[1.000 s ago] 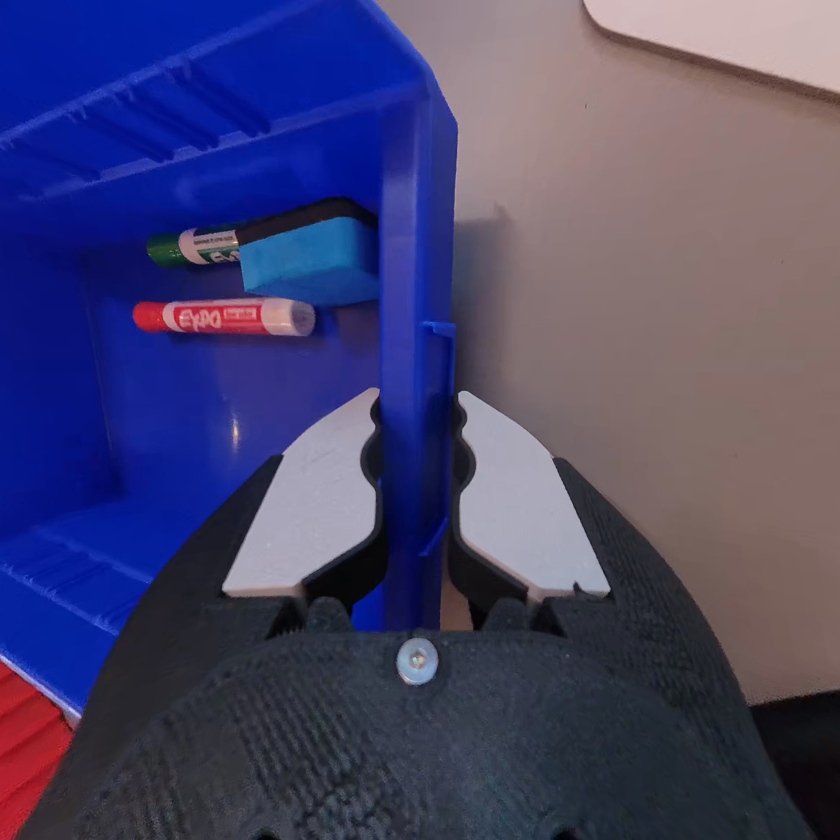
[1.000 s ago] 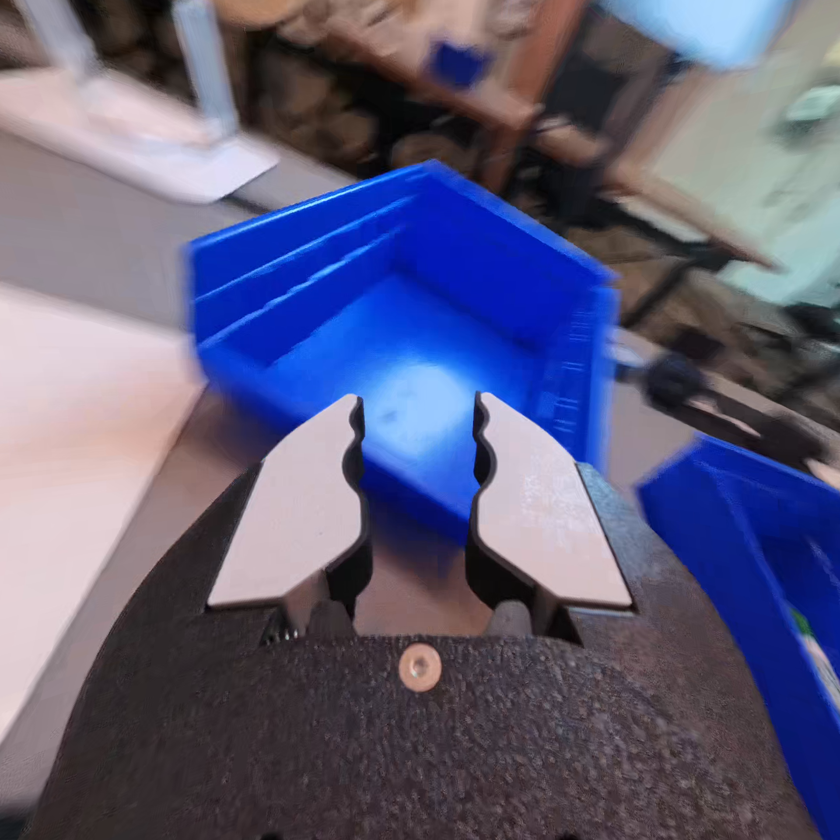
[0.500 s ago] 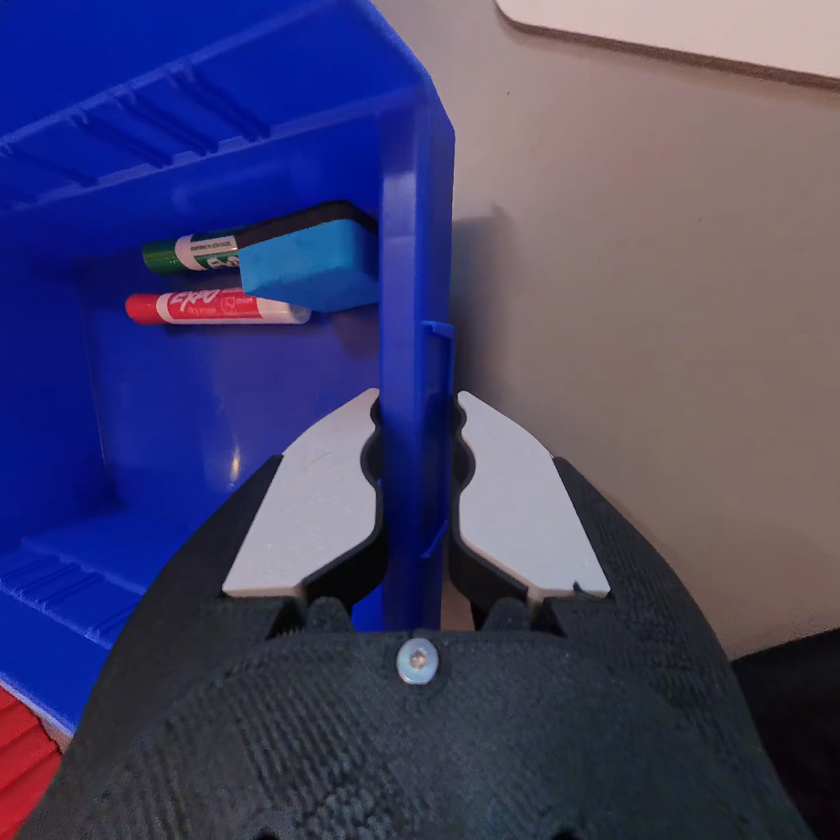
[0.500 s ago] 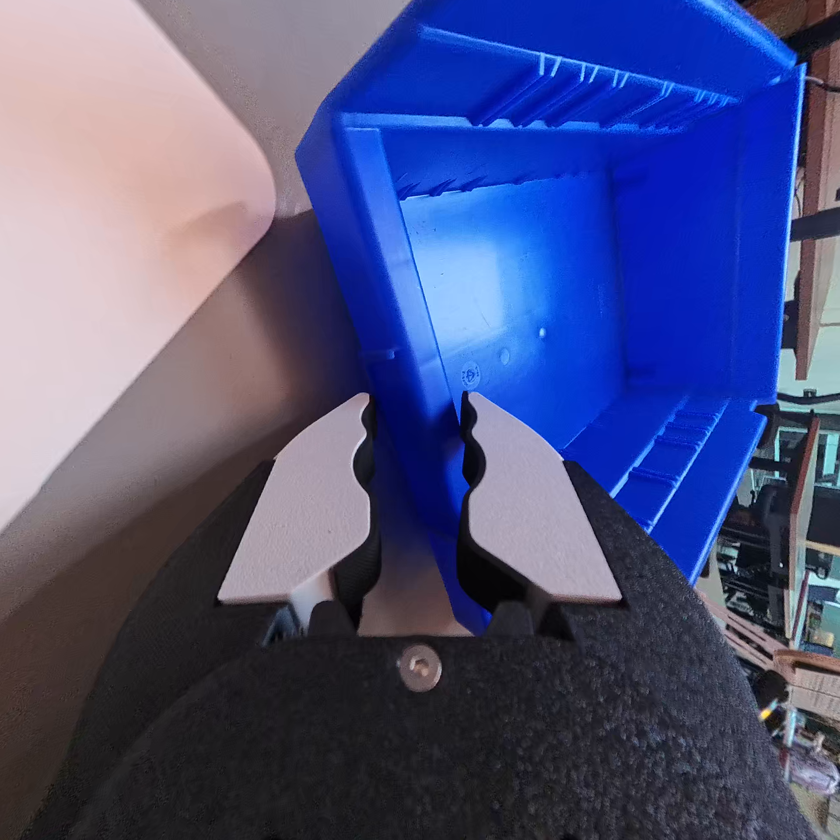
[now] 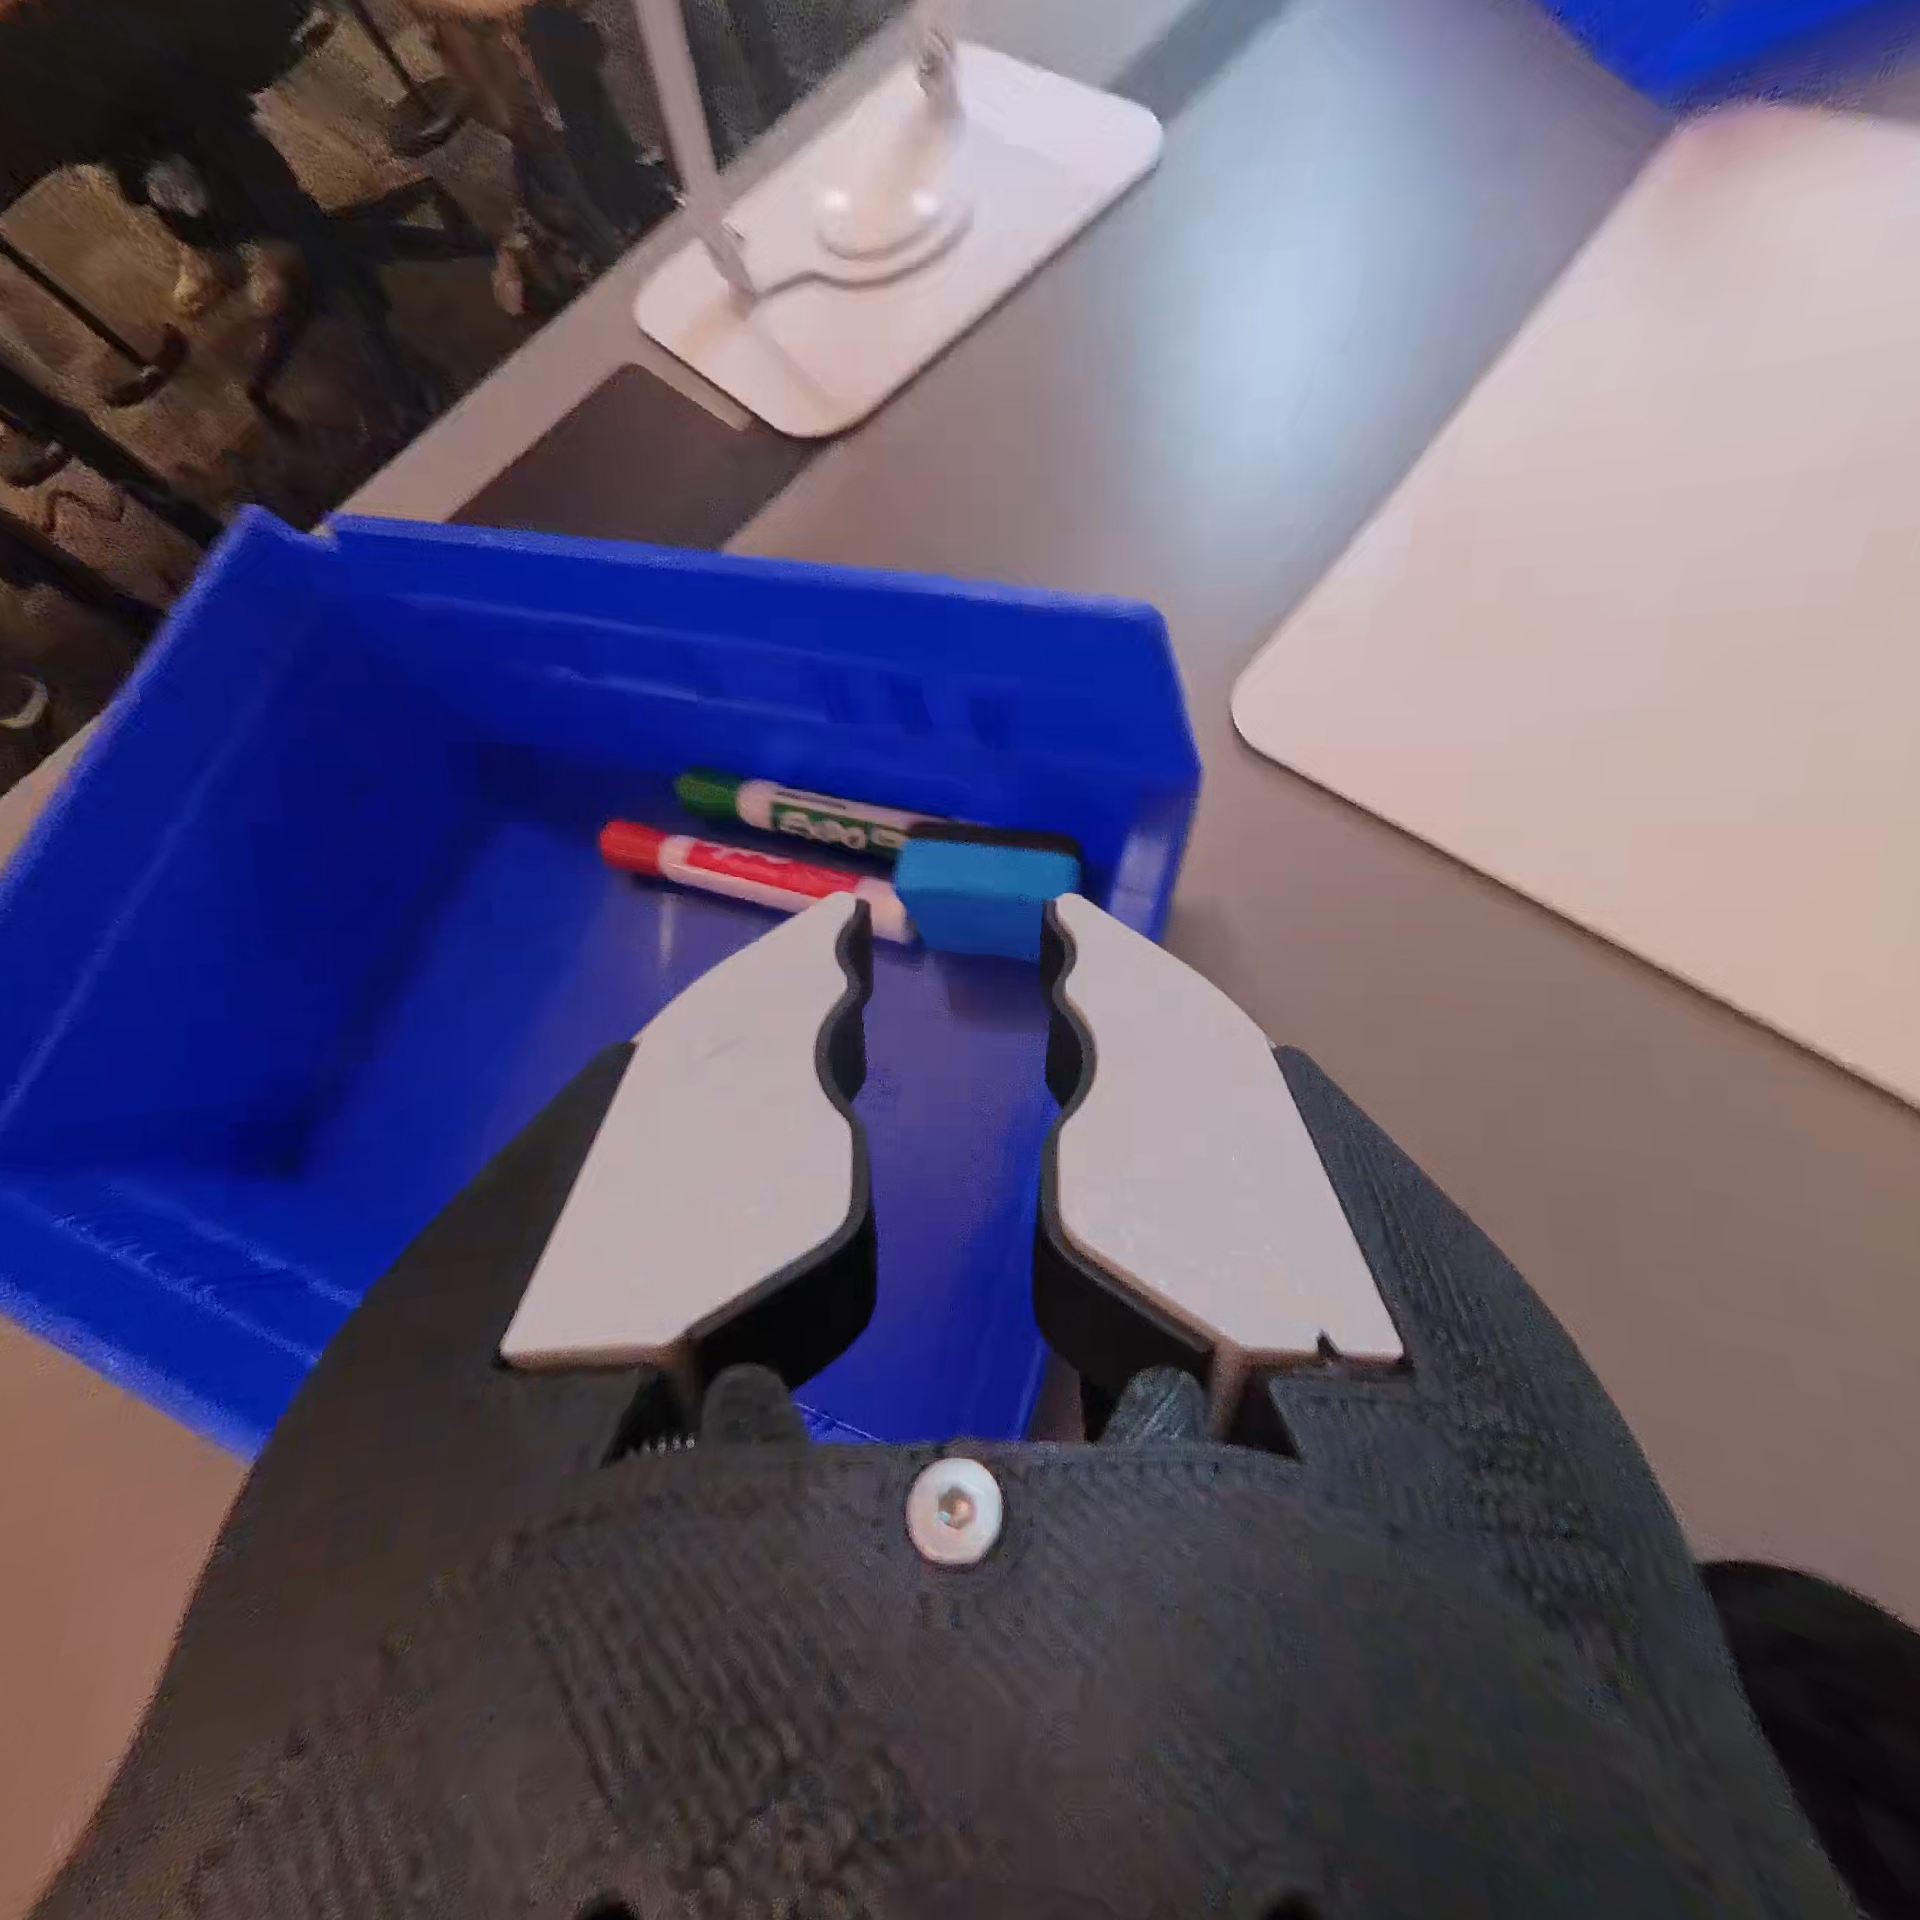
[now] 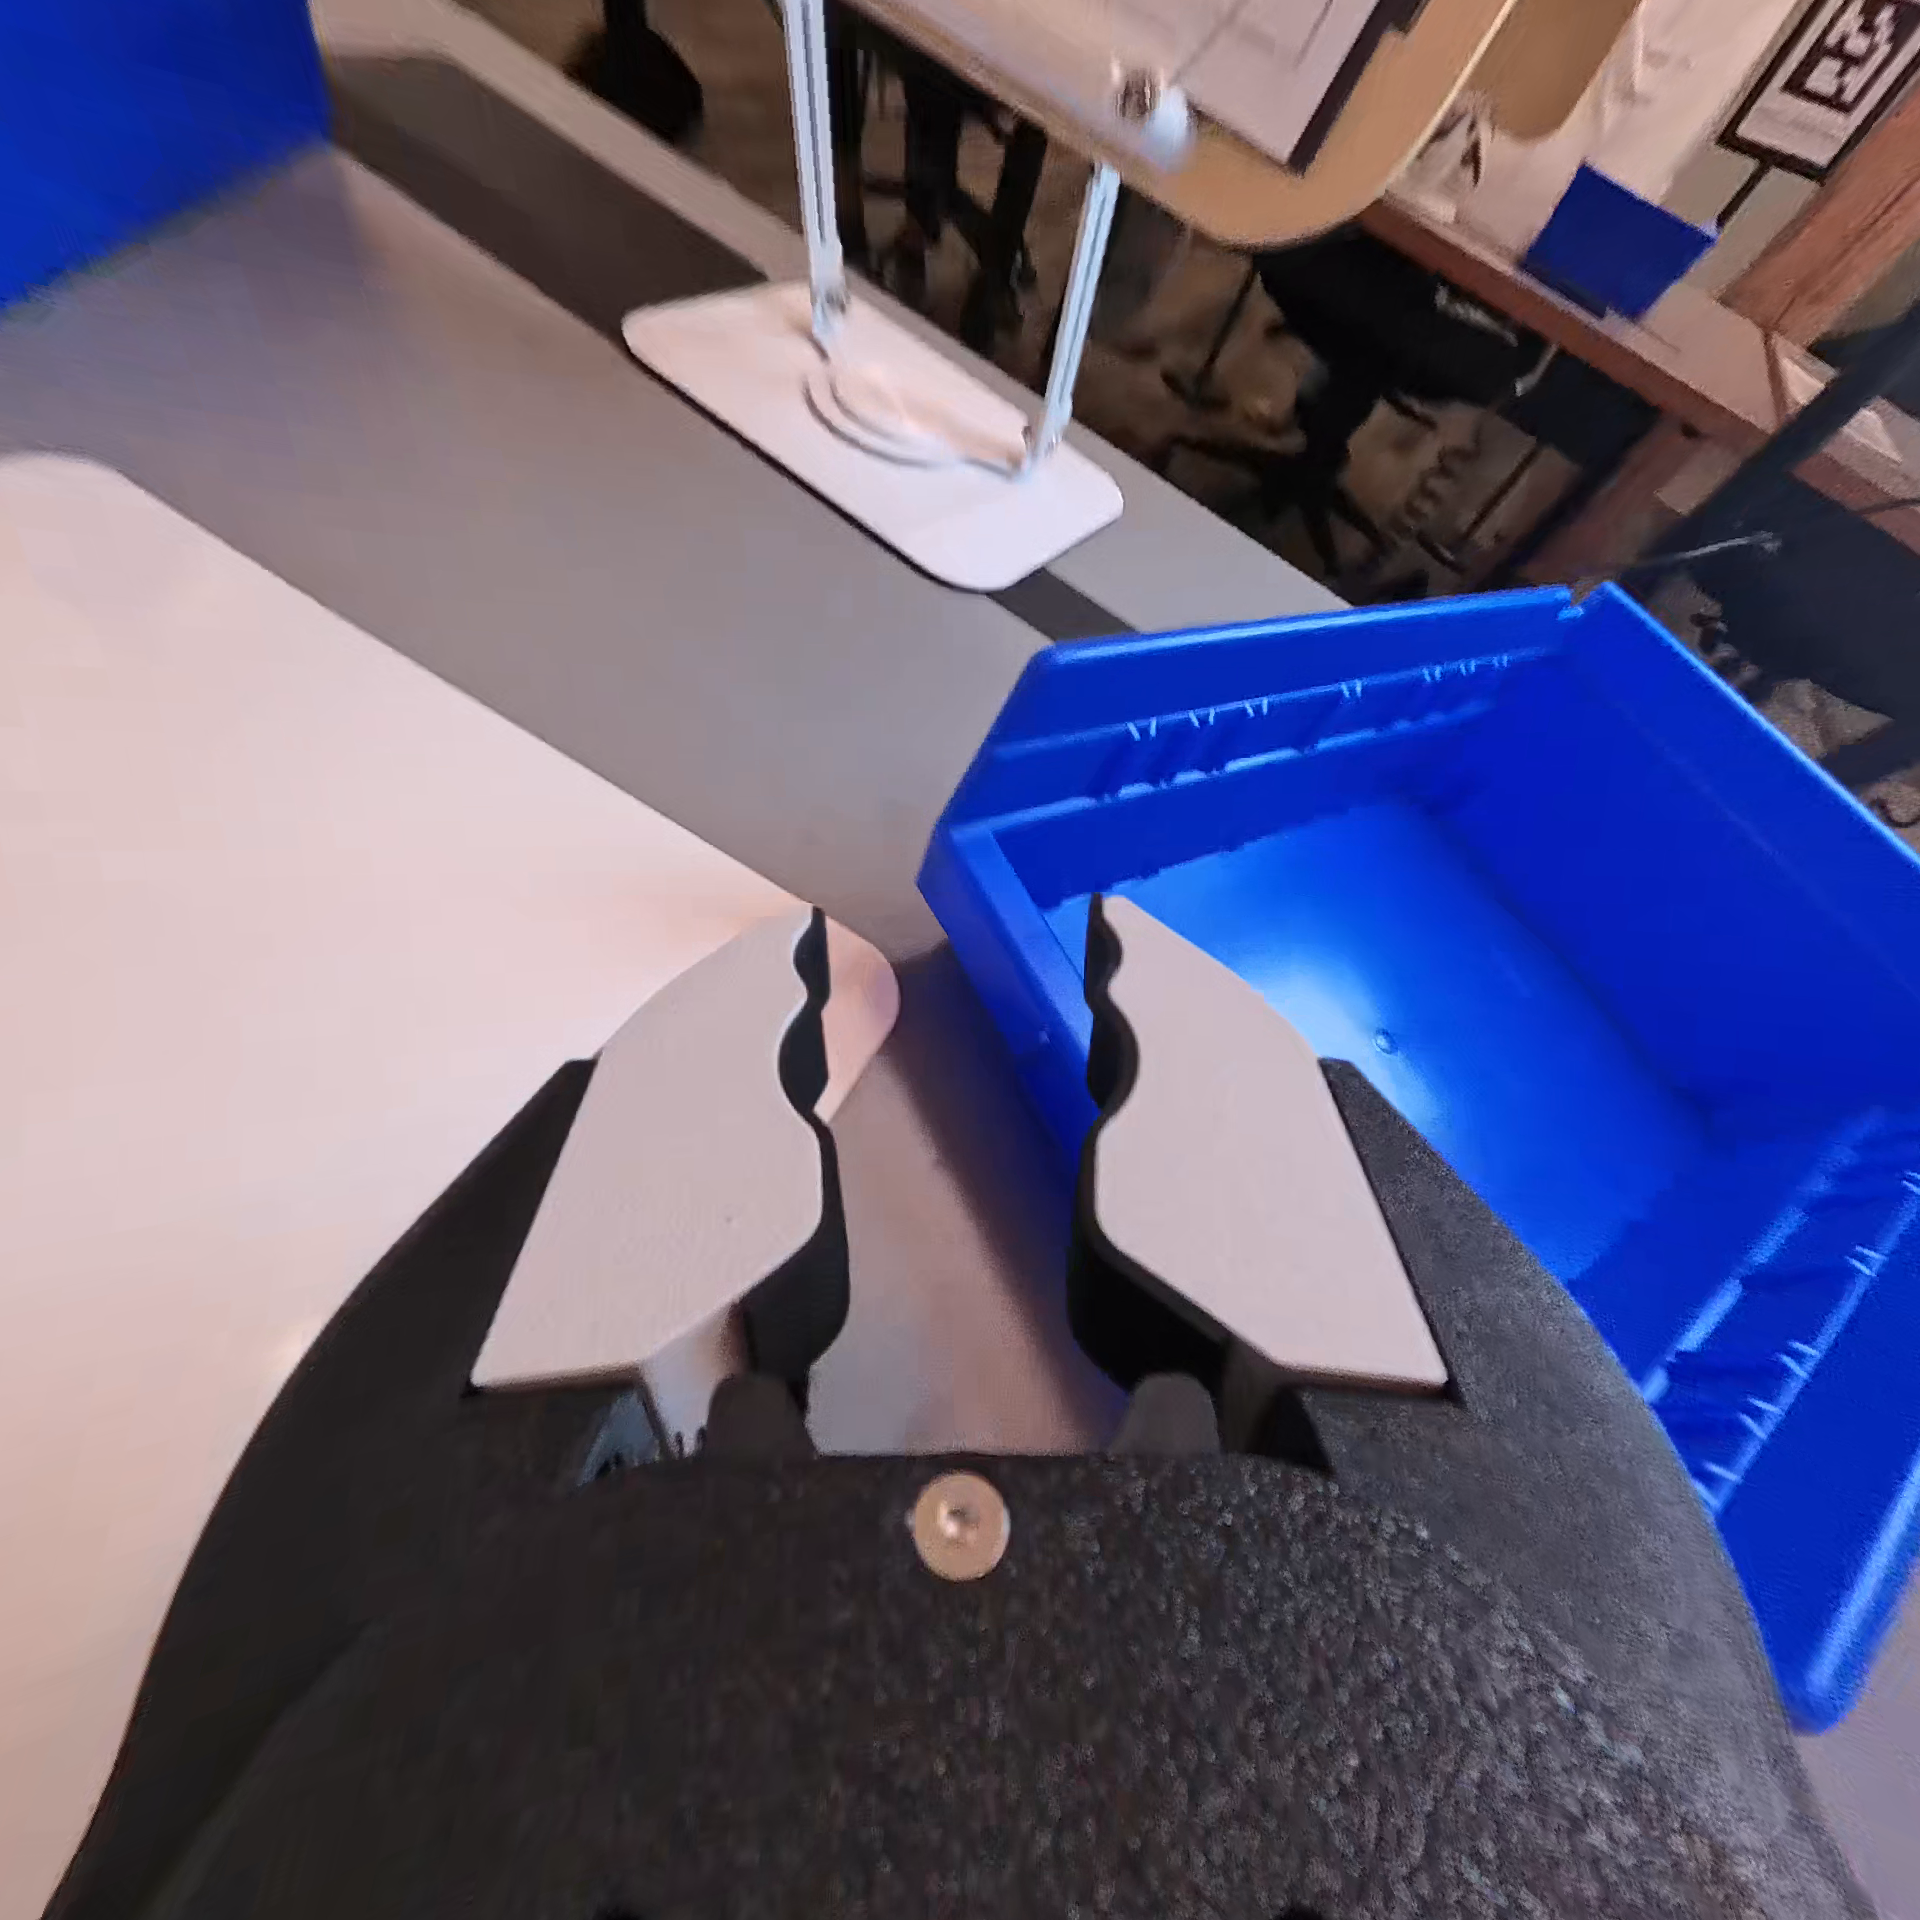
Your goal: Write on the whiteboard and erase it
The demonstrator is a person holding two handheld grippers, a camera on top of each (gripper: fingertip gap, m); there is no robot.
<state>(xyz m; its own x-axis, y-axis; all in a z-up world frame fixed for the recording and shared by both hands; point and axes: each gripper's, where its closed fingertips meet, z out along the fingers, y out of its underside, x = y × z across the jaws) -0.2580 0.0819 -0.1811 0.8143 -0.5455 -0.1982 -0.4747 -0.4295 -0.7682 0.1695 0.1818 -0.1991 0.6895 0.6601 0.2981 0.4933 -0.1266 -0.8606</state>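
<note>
Left gripper (image 5: 954, 914) fingers spread, holding nothing, aimed at the soft blue foam eraser (image 5: 985, 896) just ahead, beside the red marker (image 5: 748, 876) in the glossy blue bin (image 5: 260, 935). Right gripper (image 6: 951, 925) also parted and empty, between smooth whiteboard (image 6: 312, 852) and the empty blue bin (image 6: 1662, 790).

Workshop or lab: grey worktable (image 5: 1299, 499), blue storage bins (image 6: 1558, 748), wooden benches (image 6: 1621, 343) behind, lamp base (image 5: 904, 260).
</note>
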